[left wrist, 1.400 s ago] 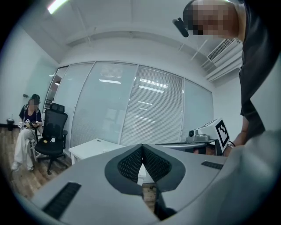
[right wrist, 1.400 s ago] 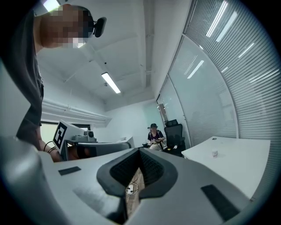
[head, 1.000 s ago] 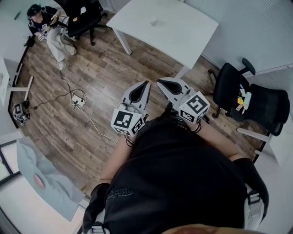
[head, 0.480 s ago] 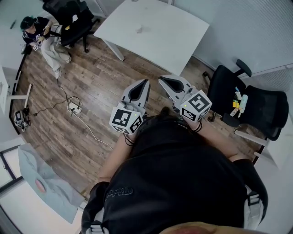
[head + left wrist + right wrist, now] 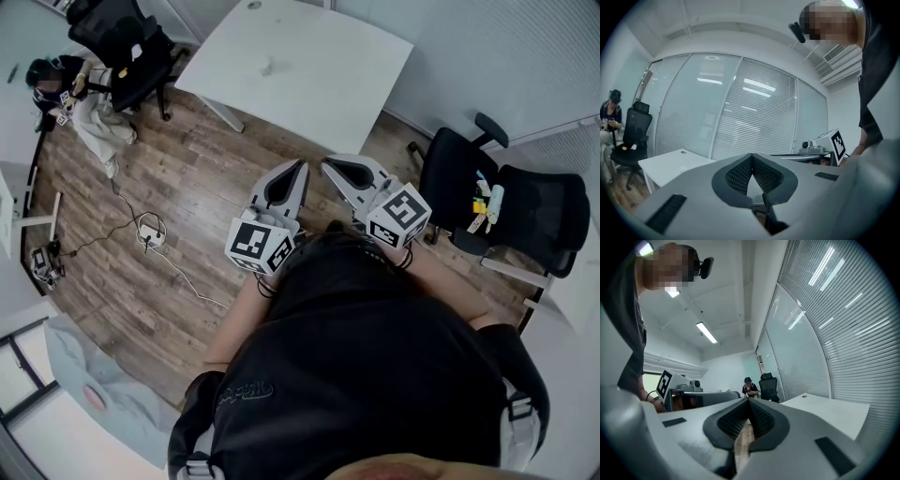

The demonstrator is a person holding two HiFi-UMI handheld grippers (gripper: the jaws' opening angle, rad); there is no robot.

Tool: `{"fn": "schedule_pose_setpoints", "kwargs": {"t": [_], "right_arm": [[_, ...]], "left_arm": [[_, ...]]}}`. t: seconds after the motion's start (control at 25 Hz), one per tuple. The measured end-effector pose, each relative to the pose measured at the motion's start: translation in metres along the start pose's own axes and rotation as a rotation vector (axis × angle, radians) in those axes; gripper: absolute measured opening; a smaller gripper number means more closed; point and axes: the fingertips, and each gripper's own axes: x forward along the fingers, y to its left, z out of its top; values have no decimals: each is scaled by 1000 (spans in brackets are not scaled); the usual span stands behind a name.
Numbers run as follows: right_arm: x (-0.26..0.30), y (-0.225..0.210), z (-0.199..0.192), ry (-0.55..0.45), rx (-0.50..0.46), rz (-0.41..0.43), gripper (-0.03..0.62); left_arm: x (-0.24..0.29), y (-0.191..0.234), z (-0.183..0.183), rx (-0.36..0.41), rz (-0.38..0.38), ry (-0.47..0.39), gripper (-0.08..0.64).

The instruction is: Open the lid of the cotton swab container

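The head view takes in the whole room from above. The left gripper (image 5: pixel 300 169) and right gripper (image 5: pixel 324 165) are held side by side in front of the wearer's dark shirt (image 5: pixel 356 356). Their tips are near each other over the wooden floor (image 5: pixel 187 178) and point towards a white table (image 5: pixel 309 66). Only this view shows the cable (image 5: pixel 141 220) trailing across the floor and the small coloured things (image 5: pixel 483 202) lying on a seat at the right.

The two gripper views add what the head view lacks: the glass wall with blinds (image 5: pixel 754 117) behind the table, and the jaws seen close. In the left gripper view the ribbed pads (image 5: pixel 738 176) meet at the tip, closed together and empty. The right gripper view shows the same, its pads (image 5: pixel 761 418) shut on each other with only floor showing beyond.

There are two grippers, each with one marker cube (image 5: pixel 258 246), and one table. The head view shows three black chairs (image 5: pixel 122 42) – one at the upper left, two at the right – and one seated person (image 5: pixel 66 84) beside the upper-left one.

The cotton swab container cannot be picked out in any view. A pale speck (image 5: pixel 269 66) sits on the table, too small to tell what it is, and the coloured things on the seat are too small to name. A pale grey shape (image 5: pixel 103 375) at the lower left is cut off by the picture's edge.
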Motion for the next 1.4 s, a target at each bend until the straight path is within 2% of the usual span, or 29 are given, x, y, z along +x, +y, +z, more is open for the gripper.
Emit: {"fn": "schedule_pose_setpoints", "kwargs": {"t": [0.32, 0.56, 0.84, 1.16, 1.4], "right_arm": [[11, -16, 0, 6, 13, -35, 23], [42, -26, -1, 16, 27, -49, 23], [118, -31, 5, 23, 30, -39, 23], [220, -28, 25, 14, 16, -24, 23], [286, -18, 38, 9, 10, -16, 23]], "left_arm": [[16, 12, 2, 2, -43, 15, 15], [21, 42, 4, -5, -54, 35, 15], [17, 117, 18, -10, -41, 43, 15], [10, 207, 55, 36, -63, 40, 15], [-5, 267, 71, 38, -75, 57, 15]]}}
